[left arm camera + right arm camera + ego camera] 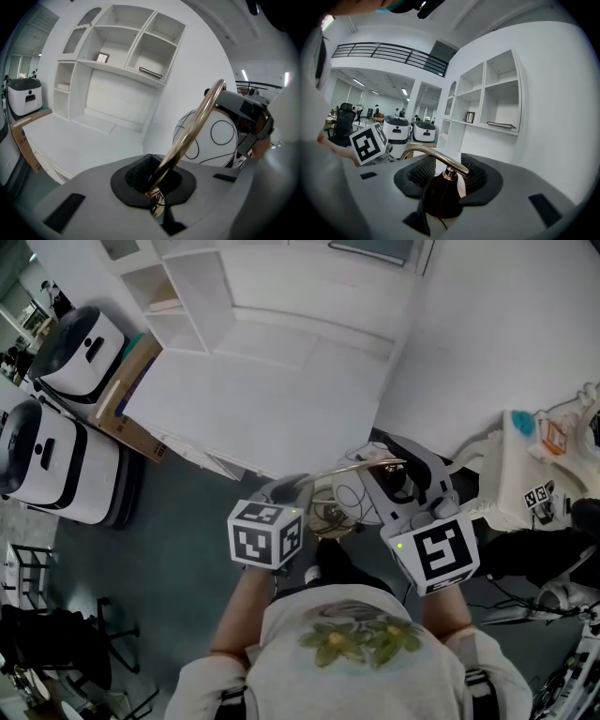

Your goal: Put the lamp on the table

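I carry the lamp between both grippers, short of the white table point(262, 399). A curved gold arm point(192, 126) runs up to a white globe shade point(211, 136) drawn with thin black lines. My left gripper point(152, 180) is shut on the lower end of the gold arm. My right gripper point(447, 176) is shut on the lamp at the dark brown cap point(440, 197) where the arm point(433, 154) meets the shade. In the head view the left gripper point(305, 491) and the right gripper point(394, 474) stand side by side, with the globe point(352, 495) between them.
A white shelf unit point(122, 56) rises behind the table point(70, 136). Two white machines point(80, 352) and a cardboard box point(131, 395) stand at the table's left end. A white wall point(487, 343) is ahead on the right, with white equipment point(534, 465) beside it. Black chairs point(56, 643) are at lower left.
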